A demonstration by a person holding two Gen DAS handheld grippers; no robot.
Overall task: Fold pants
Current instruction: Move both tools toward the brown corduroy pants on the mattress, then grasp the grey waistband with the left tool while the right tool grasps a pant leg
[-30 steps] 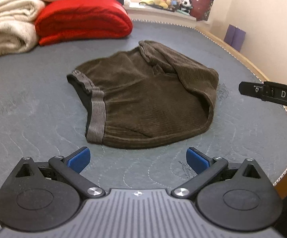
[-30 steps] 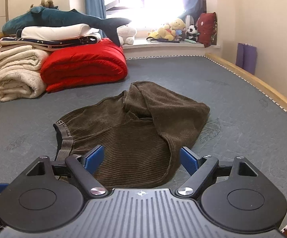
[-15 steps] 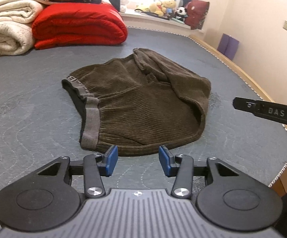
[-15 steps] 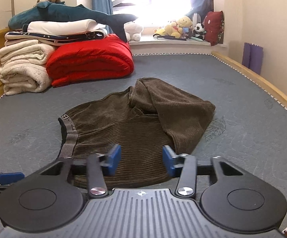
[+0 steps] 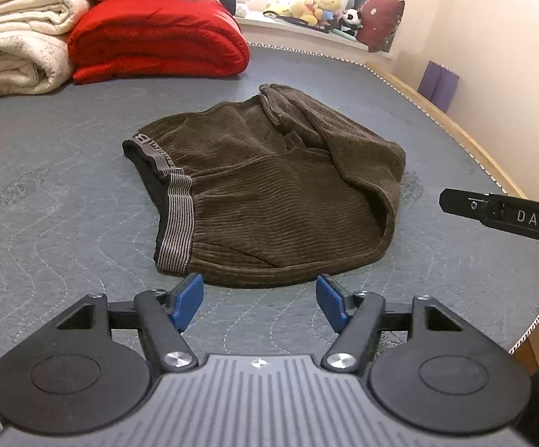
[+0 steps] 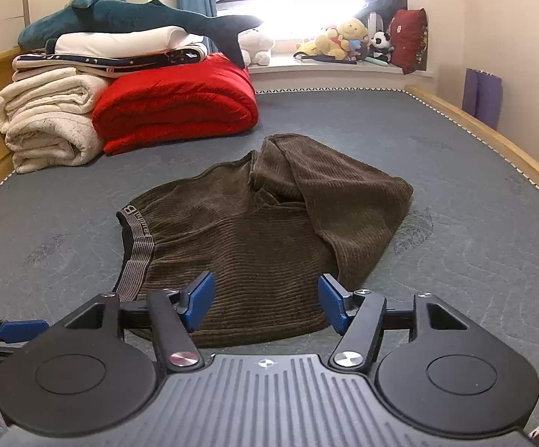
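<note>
Brown corduroy pants (image 5: 269, 193) lie bunched in a loose heap on the grey quilted mattress (image 5: 64, 205), their striped grey waistband (image 5: 176, 223) on the left. In the right wrist view the pants (image 6: 269, 231) fill the middle. My left gripper (image 5: 258, 300) hovers just short of the pants' near hem, jaws opening with only air between the blue pads. My right gripper (image 6: 265, 303) hangs above the near part of the pants, jaws opening too, holding nothing. The right gripper's black finger (image 5: 500, 212) shows at the right edge of the left wrist view.
A folded red quilt (image 6: 176, 108), cream blankets (image 6: 46, 119) and a plush shark (image 6: 139, 22) are stacked at the far left. Plush toys (image 6: 340, 43) line the windowsill. A wooden bed frame (image 6: 493, 141) runs along the right, with purple objects (image 6: 482, 93) against the wall.
Both grippers narrowed from wide open half a second ago and have spread apart again. Neither hand has shifted, and the pants lie as before.
</note>
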